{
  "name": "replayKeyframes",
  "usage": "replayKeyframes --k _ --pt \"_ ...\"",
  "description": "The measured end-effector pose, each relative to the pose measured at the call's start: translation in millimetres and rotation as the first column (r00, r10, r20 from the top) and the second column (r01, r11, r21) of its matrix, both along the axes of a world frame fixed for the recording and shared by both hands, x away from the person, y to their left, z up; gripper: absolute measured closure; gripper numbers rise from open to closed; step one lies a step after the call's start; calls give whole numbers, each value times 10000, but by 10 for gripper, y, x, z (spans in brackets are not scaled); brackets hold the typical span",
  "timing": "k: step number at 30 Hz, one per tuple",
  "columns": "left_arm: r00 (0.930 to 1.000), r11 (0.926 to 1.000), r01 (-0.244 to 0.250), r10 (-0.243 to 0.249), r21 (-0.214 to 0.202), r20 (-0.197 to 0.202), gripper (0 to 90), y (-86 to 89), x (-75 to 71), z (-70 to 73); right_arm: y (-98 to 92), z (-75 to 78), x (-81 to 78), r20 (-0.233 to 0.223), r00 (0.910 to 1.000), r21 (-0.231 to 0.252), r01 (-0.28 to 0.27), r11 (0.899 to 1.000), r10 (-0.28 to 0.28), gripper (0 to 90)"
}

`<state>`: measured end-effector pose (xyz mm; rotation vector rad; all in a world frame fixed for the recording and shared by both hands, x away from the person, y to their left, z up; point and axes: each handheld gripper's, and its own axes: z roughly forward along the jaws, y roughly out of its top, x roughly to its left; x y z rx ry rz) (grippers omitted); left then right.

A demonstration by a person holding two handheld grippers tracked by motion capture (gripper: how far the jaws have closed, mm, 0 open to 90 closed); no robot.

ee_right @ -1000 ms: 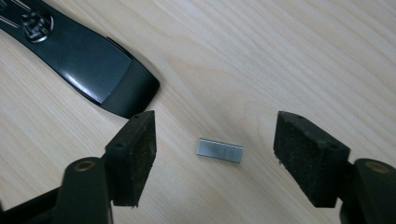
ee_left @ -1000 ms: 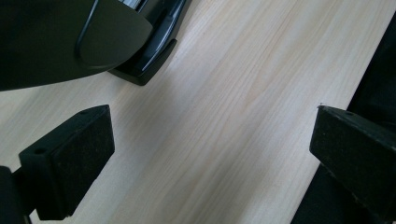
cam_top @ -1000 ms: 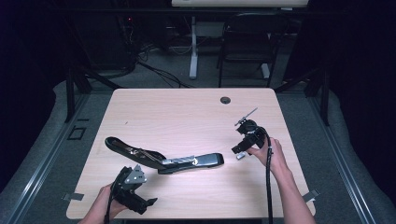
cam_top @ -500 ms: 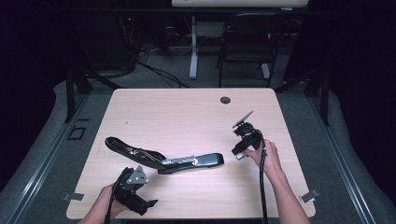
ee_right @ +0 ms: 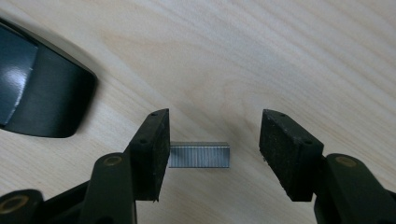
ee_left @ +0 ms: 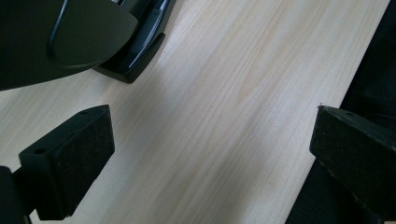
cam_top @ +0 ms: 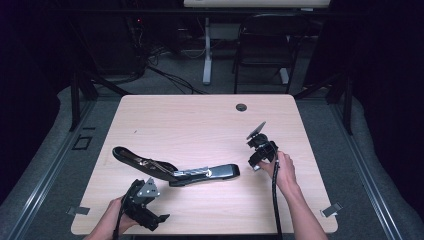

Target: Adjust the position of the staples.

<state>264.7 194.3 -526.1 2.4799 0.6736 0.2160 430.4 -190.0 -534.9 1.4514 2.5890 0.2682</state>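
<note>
overhead light falls evenly on the pale wooden counter (cam_top: 200, 125), while the room around it sinks into near black. the high view is soft and grainy. close views are sharper, shadows faint, with a dull sheen on the black plastic stapler (ee_right: 32, 84).

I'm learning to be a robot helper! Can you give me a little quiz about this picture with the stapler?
1. True or false: the strip of staples lies between the right gripper's fingers.
2. What is the stapler like? A) shut flat B) swung open C) standing on end
3. Which gripper has only bare table between its fingers: the left gripper or the right?

Key: 1 true, with a gap at one finger, which have just been closing. 2 B. 3 the left gripper.
</note>
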Motion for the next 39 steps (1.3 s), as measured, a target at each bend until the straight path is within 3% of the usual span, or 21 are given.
replayKeyframes --k 2,4,5,7,9,10,11,13,14,15,19,25,27,30,38,39 --pt "10000 10000 3 -3 17 12 0 0 1 3 -6 -34 -1 49 9998 205 178 9996 -179 439" --pt "10000 10000 -7 7 12 -3 0 -1 3 1 -15 -17 13 -209 9998 -274 -46 9996 40 443" --pt "10000 10000 5 -5 7 -37 0 -2 5 -1 -13 -35 1 -104 9999 11 107 9999 -107 451" --pt "10000 10000 29 -29 62 -22 0 -5 4 0 -18 -23 -2 -270 9996 -252 -2 9997 -5 453" --pt "10000 10000 39 -39 56 -19 0 -8 2 0 -12 -72 -40 232 9988 309 422 9986 -429 458" --pt "10000 10000 46 -46 70 -22 0 -9 0 0 -28 -29 -26 -139 9998 -176 133 9998 -136 460" --pt "10000 10000 52 -52 70 -26 0 -10 -1 0 -38 -22 -29 -224 9997 -259 117 9996 -123 466" --pt "10000 10000 56 -56 78 -33 0 -10 -2 0 -49 -51 -48 2 9992 47 394 9992 -394 479" --pt "10000 9999 61 -60 87 -32 0 -11 -2 0 -72 -9 -32 -365 9993 -389 95 9992 -110 488" --pt "10000 9999 71 -71 84 -37 0 -12 -2 0 -83 9 -27 -509 9987 -516 -9 9987 -17 505" --pt "9999 9999 109 -109 131 -55 0 -19 -3 -4 -111 -6 -47 -387 9992 -34 127 9999 -128 573" --pt "9998 9997 147 -145 186 -121 0 -25 -4 -10 -122 2 -33 -689 9976 -55 9 10000 -13 628" --pt "9998 9997 165 -162 205 -122 0 -26 -4 -14 -114 -31 -43 -466 9987 140 232 9996 -226 644" --pt "9998 9996 179 -176 210 -135 0 -27 -4 -16 -134 -11 -21 -778 9969 -100 -103 9999 95 663" --pt "9997 9996 193 -189 215 -154 0 -26 -4 -15 -162 0 -27 -981 9943 78 -402 9992 407 697" --pt "9997 9995 209 -205 225 -165 0 -27 -4 -16 -163 -13 -40 -750 9970 423 -156 9990 187 696"
